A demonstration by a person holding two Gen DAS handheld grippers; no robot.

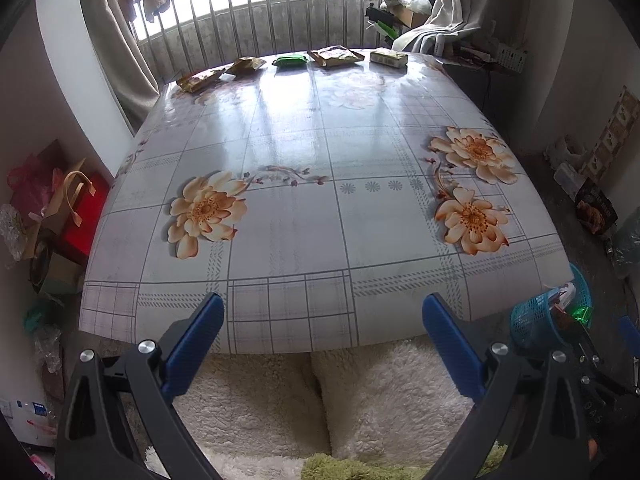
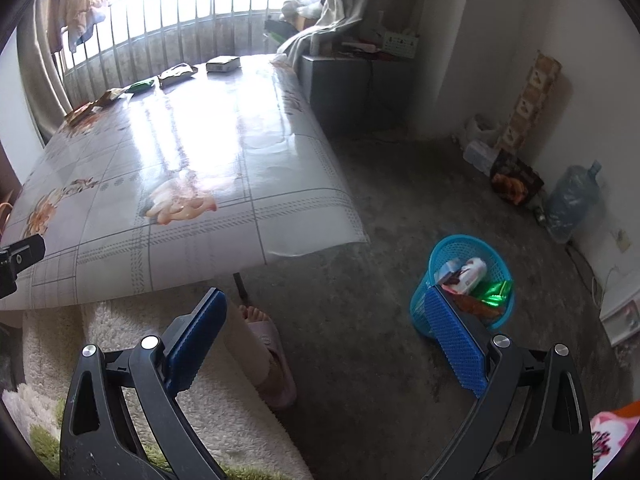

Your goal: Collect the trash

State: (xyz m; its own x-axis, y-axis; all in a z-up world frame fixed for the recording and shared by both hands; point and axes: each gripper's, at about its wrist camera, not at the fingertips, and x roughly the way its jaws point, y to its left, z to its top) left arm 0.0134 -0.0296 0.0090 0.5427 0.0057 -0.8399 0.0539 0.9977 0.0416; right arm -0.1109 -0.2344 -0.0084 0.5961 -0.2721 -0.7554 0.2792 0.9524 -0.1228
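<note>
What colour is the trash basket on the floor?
Blue, a mesh basket; it shows best in the right wrist view.

Black hand-held gripper (image 1: 322,308), blue ribbed pads (image 1: 196,344), silver screws.

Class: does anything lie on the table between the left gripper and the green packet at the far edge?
Nothing visible does. The left gripper hangs open at the near edge, and only bare flowered tablecloth stretches up to the green packet among the other wrappers by the railing.
</note>
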